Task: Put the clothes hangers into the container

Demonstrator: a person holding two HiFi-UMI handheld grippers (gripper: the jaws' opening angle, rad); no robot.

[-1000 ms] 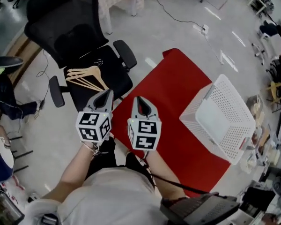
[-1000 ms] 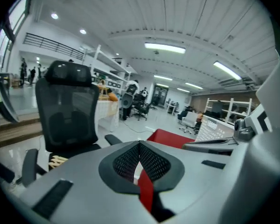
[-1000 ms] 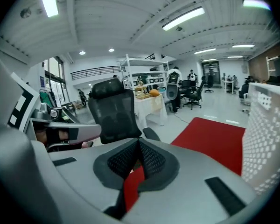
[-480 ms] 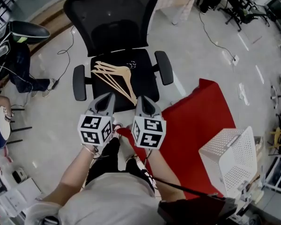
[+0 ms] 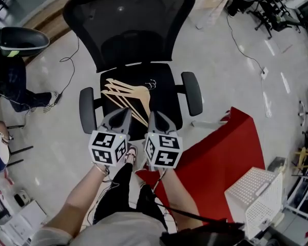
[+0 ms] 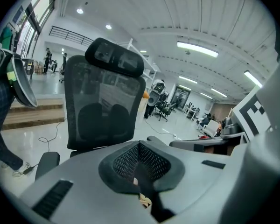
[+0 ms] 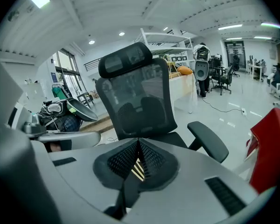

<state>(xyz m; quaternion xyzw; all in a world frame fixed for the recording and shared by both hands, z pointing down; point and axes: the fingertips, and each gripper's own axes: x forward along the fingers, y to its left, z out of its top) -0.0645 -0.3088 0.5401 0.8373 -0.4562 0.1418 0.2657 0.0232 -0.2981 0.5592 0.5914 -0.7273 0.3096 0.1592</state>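
Both grippers have swung off the red mat (image 5: 220, 155) and now face the office chair (image 5: 136, 40); the basket has slid to the view's lower right.

Left gripper (image 5: 121, 114): jaws together, nothing clamped. Tip sits over the seat's front edge, just left of the near end of the hangers.

Clothes hangers (image 5: 124, 92): pale wood, a few stacked flat on the black seat and fanned slightly, metal hooks toward the backrest side. The stack runs diagonally from ahead-left of the left gripper down into the gap between the two tips. Can't tell whether either tip touches it.

Right gripper (image 5: 157, 117): jaws shut, empty. Wooden bars show just past its pads in the right gripper view.

Right of the right gripper: red mat on the floor, then the white perforated basket (image 5: 256, 201) on the mat's far corner, well apart from both grippers.
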